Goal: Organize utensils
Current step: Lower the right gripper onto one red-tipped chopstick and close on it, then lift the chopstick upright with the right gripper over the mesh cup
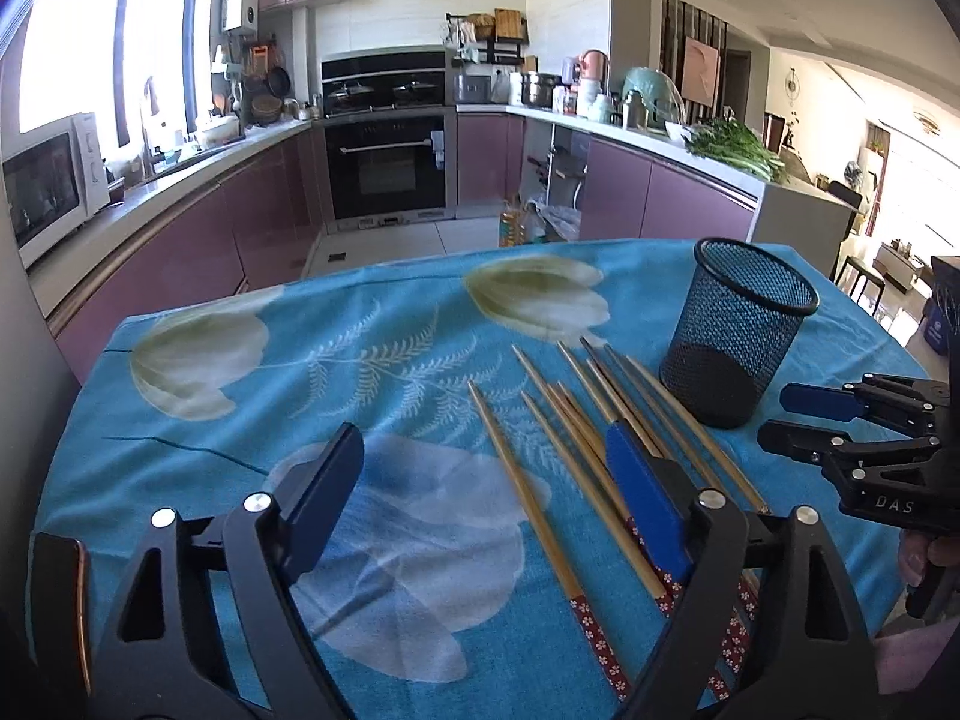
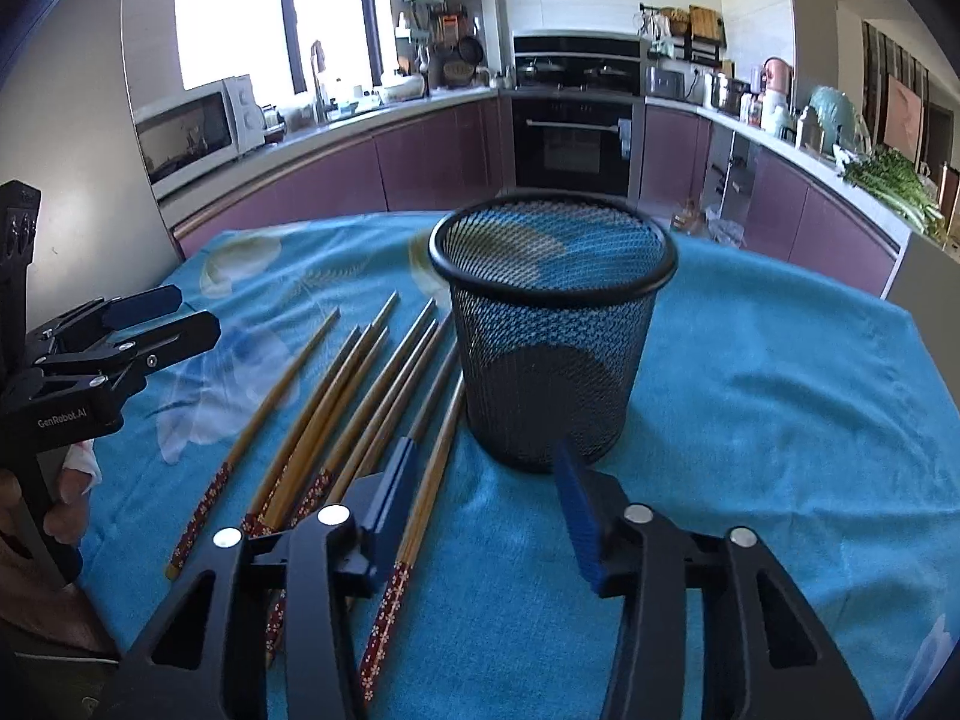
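Entry: sorting not yet begun. Chopsticks (image 1: 576, 450) lay fanned on the bench (image 2: 780, 420), none in the mesh cup (image 2: 549, 330).

Left gripper (image 1: 480, 504): jaws spread and holding nothing, one chopstick between them, the rest under and beyond the right-hand jaw.

Right gripper (image 2: 486, 510): jaws part-closed, seemingly gripping nothing; cup just ahead, chopsticks beside the left-hand jaw.

Next move: pinch one stick only. Crowded neighbours obstruct.

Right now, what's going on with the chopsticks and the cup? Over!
Left gripper open, nothing held. Right gripper open, empty, low before the mesh cup. Chopsticks all loose on the blue tablecloth; cup upright, empty. Nothing in the way.
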Demonstrator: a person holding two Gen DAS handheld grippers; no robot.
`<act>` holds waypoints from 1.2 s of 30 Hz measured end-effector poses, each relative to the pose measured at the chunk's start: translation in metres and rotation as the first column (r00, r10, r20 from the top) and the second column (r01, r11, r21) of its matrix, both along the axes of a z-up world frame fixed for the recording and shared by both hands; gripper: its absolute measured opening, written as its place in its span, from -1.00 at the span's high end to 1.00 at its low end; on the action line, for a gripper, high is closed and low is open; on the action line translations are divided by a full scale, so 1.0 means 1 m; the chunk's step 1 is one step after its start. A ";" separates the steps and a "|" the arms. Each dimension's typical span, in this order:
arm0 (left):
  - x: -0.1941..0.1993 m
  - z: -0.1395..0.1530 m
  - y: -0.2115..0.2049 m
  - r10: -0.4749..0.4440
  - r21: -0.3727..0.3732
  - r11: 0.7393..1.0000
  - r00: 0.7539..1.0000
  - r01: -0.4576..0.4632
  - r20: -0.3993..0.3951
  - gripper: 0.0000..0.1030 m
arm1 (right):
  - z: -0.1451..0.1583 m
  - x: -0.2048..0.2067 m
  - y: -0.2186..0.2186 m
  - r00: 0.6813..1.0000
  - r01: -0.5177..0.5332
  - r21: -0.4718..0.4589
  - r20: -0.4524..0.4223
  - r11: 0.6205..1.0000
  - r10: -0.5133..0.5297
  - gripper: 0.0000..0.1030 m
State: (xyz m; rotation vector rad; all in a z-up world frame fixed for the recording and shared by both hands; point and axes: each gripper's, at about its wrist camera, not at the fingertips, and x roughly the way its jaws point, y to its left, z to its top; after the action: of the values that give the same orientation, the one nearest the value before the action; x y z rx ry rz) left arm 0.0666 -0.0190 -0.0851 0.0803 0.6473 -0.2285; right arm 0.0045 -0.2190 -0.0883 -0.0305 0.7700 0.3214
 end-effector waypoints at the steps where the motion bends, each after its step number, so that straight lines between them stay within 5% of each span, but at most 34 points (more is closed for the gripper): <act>1: 0.002 -0.004 -0.001 -0.008 0.002 1.000 1.000 0.008 -0.010 -0.44 | -0.003 0.001 0.002 1.000 -0.004 0.000 -0.010 1.000 0.004 0.29; 19: 0.036 -0.047 -0.028 -0.135 -0.052 0.991 0.960 0.126 -0.247 0.23 | -0.021 0.023 0.025 0.995 -0.023 -0.025 -0.097 0.999 0.021 0.45; 25: 0.043 -0.049 -0.026 -0.115 -0.075 0.992 0.958 0.099 -0.262 0.73 | -0.023 0.025 0.022 0.994 -0.016 0.016 -0.111 1.000 0.018 0.83; 36: 0.035 -0.036 -0.013 -0.099 -0.139 0.988 0.965 0.066 -0.242 0.84 | -0.009 0.017 0.020 0.996 -0.044 0.095 -0.077 0.994 0.051 0.89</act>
State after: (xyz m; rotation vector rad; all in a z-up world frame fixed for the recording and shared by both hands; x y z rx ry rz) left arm 0.1021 -0.0322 -0.1214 -0.0484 0.8783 -0.3646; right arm 0.0210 -0.1994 -0.0970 0.0526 0.8328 0.4054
